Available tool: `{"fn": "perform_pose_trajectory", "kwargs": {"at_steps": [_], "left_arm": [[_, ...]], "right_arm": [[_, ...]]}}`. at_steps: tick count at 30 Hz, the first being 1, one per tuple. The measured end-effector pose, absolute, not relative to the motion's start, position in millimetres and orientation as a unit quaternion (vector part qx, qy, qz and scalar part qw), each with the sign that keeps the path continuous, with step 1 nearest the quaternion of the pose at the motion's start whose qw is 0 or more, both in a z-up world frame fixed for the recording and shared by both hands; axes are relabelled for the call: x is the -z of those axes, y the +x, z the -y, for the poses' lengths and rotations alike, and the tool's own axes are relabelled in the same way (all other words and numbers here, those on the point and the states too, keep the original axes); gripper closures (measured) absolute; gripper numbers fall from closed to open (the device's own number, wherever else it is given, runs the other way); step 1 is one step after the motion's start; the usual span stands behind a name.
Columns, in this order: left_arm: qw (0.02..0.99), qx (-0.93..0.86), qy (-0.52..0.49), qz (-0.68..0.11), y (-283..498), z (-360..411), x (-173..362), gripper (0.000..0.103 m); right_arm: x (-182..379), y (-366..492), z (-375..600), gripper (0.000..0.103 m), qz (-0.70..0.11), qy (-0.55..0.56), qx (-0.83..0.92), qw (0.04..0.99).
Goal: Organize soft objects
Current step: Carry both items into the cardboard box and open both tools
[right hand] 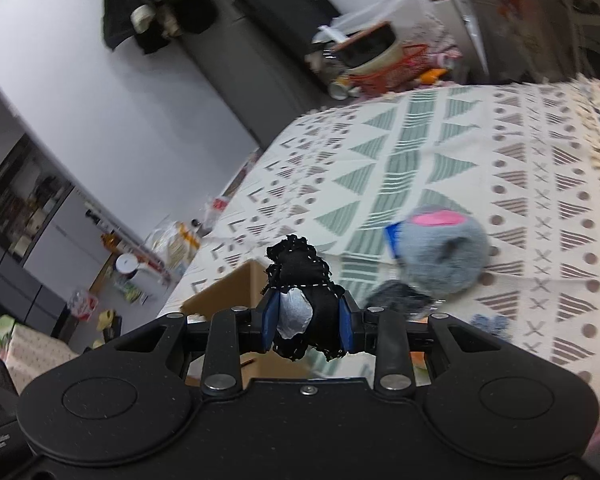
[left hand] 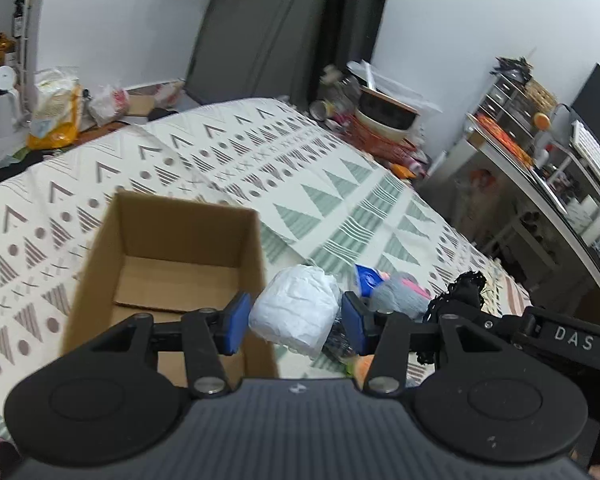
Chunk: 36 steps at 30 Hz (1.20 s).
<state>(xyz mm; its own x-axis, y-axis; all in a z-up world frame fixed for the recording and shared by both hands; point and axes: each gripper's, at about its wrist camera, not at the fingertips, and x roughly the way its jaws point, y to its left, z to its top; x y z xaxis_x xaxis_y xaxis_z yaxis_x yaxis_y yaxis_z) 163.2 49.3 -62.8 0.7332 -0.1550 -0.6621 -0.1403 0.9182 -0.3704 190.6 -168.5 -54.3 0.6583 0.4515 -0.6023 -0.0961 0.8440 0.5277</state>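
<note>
An open cardboard box (left hand: 172,240) stands on the patterned bedspread (left hand: 300,168), its inside bare. My left gripper (left hand: 294,322) is open, its blue pads either side of a white crumpled bundle (left hand: 296,308) lying just right of the box; whether the pads touch it I cannot tell. A grey plush with pink (left hand: 400,292) and a blue packet (left hand: 366,278) lie beyond. My right gripper (right hand: 308,322) is shut on a black lacy cloth (right hand: 300,268) wrapped around something silvery, held above the box corner (right hand: 236,288). The same cloth (left hand: 466,284) shows at right in the left wrist view.
The grey plush (right hand: 444,248) rests on the bedspread (right hand: 520,184) to the right, a dark fabric piece (right hand: 400,296) beside it. A cluttered red basket (left hand: 384,132) stands past the bed's far edge. Shelves (left hand: 540,168) run along the right. Bags (left hand: 56,112) sit on the left.
</note>
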Motion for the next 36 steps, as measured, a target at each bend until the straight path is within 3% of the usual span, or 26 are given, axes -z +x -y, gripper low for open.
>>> {"fn": "perform_pose_trajectory", "kwargs": {"at_steps": [20,25,30,33,36], "left_arm": [[0.876,-0.107,-0.253,-0.396,154,-123,90,0.054],[0.863,-0.127,-0.255,-0.418,160,-127,95,0.044],[0.857,-0.155,-0.265,-0.414,159,-133,95,0.037],[0.855,-0.168,-0.28,-0.402,158,-136,93,0.026],[0.858,-0.173,-0.289,-0.389,156,-137,92,0.023]], "right_arm": [[65,195,69,0.072,-0.424,0.206,-0.219,0.854],[73,198,58,0.071,-0.438,0.205,-0.22,0.847],[75,200,57,0.062,-0.439,0.202,-0.223,0.846],[75,202,60,0.048,-0.445,0.205,-0.222,0.843],[73,200,68,0.035,-0.441,0.205,-0.219,0.846]]}}
